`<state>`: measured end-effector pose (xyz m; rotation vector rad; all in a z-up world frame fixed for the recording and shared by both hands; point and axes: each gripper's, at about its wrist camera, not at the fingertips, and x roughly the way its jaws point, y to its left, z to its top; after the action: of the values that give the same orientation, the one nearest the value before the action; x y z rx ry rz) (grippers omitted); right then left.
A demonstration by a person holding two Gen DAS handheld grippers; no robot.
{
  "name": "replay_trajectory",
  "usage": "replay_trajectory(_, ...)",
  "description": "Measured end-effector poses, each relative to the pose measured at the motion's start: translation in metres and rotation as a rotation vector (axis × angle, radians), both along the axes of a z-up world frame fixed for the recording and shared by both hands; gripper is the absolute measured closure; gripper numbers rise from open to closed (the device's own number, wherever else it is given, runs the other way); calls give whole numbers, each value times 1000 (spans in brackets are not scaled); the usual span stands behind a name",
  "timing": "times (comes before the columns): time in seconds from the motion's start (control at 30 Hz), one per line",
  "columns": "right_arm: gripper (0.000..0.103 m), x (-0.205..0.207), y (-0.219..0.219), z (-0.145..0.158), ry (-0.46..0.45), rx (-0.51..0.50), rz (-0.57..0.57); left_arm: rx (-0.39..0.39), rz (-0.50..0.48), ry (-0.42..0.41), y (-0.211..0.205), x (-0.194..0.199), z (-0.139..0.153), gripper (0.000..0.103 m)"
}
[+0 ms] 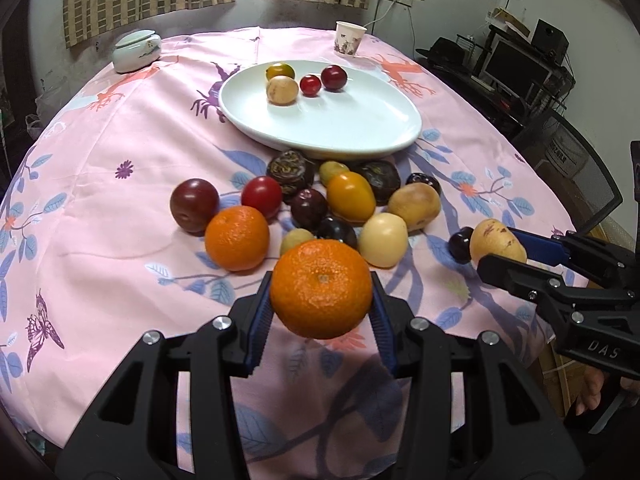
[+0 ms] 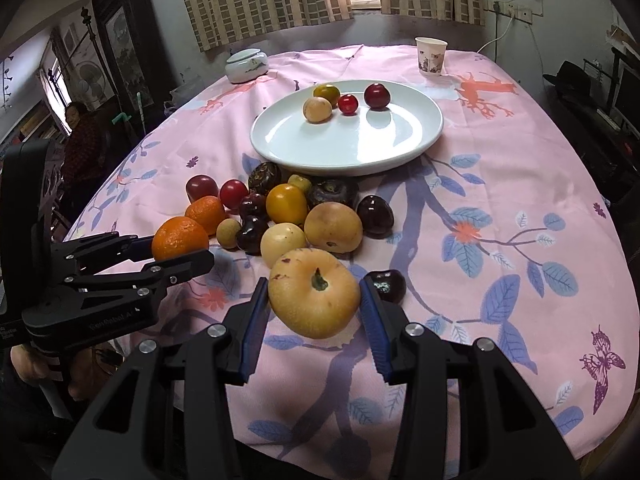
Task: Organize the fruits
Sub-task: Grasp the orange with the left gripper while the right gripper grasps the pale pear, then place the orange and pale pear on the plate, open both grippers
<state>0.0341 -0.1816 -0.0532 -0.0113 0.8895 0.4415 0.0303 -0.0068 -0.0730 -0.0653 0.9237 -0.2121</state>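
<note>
My left gripper (image 1: 321, 292) is shut on an orange (image 1: 321, 289) and holds it above the cloth; it also shows in the right wrist view (image 2: 180, 238). My right gripper (image 2: 314, 300) is shut on a yellow pear-like fruit (image 2: 314, 293), also seen in the left wrist view (image 1: 497, 245). A white plate (image 1: 352, 120) holds several small fruits: a yellow-green one (image 1: 280, 71), a tan one (image 1: 282, 90) and two red ones (image 1: 310, 85). A pile of mixed fruit (image 1: 320, 204) lies in front of the plate, with a second orange (image 1: 237, 238).
A paper cup (image 1: 350, 39) and a lidded white jar (image 1: 136, 50) stand at the table's far edge. A dark cherry (image 2: 386, 286) lies beside my right gripper. A chair and a computer desk (image 1: 520, 72) are to the right. A person (image 2: 80, 136) sits at far left.
</note>
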Motion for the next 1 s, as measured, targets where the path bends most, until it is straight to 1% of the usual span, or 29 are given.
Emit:
replay_trajectory(0.23, 58, 10, 5, -1, 17, 4, 13, -17, 9, 25, 10, 14, -2, 58)
replay_trajectory(0.3, 58, 16, 4, 5, 14, 11, 23, -17, 2, 22, 12, 19, 3, 58)
replay_trajectory(0.4, 58, 27, 4, 17, -13, 3, 33, -6, -14, -11, 14, 32, 21, 58)
replay_trajectory(0.47, 58, 41, 6, 25, -27, -5, 36, -22, -23, -17, 16, 47, 31, 58)
replay_trajectory(0.5, 58, 50, 7, 28, -31, -10, 38, -14, -17, -22, 18, 59, 35, 58)
replay_trajectory(0.6, 58, 82, 16, 38, -40, -24, 59, 44, 1, -40, 20, 101, 47, 58)
replay_trajectory(0.67, 58, 112, 25, 43, -47, -55, 63, 72, 11, -41, 20, 132, 50, 57)
replay_trajectory(0.73, 58, 139, 36, 43, -60, -104, 59, 66, 23, -19, 25, 164, 47, 57)
replay_trajectory(0.83, 58, 180, 51, 32, -62, -161, 46, 48, 47, 21, 29, 202, 37, 57)
replay_trajectory(0.93, 58, 220, 60, 15, -20, -194, 44, 50, 70, 51, 30, 227, 25, 57)
replay_trajectory(1.0, 58, 240, 64, 5, 5, -220, 37, 34, 74, 71, 31, 237, 19, 57)
